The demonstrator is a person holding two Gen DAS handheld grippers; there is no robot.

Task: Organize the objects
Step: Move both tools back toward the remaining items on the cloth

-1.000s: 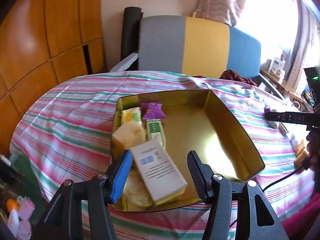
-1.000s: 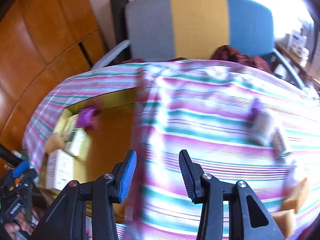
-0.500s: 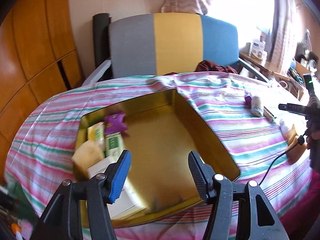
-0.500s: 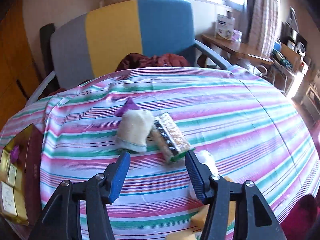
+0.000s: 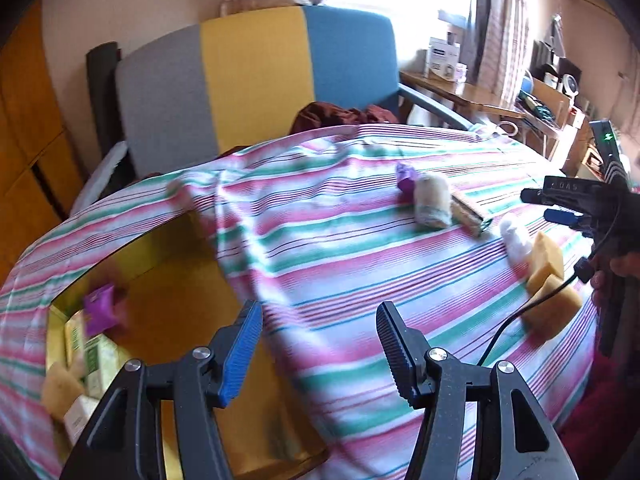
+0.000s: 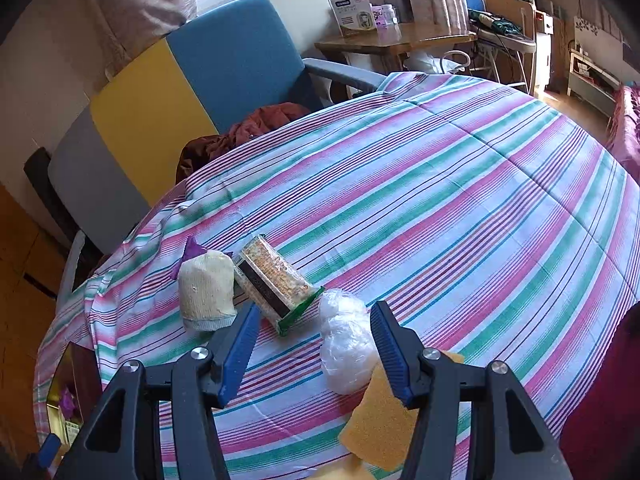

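Two sponges (image 5: 546, 258) (maybe more), one tin (image 5: 180, 304)

Two wrist cameras, each looking down along its own tongs at the striped surface (image 5: 360, 240).
The left view sits farther back; both share the bandage roll (image 5: 431, 200) (image 6: 206, 292), snack bar (image 6: 274, 280) and chair (image 6: 240, 52).

both grippers empty: left gripper (image 5: 318, 344), right gripper (image 6: 314, 348) parted.

My left gripper (image 5: 320, 344) and right gripper (image 6: 312, 344): black frames, blue ribbed pads, silver screws, black cable.
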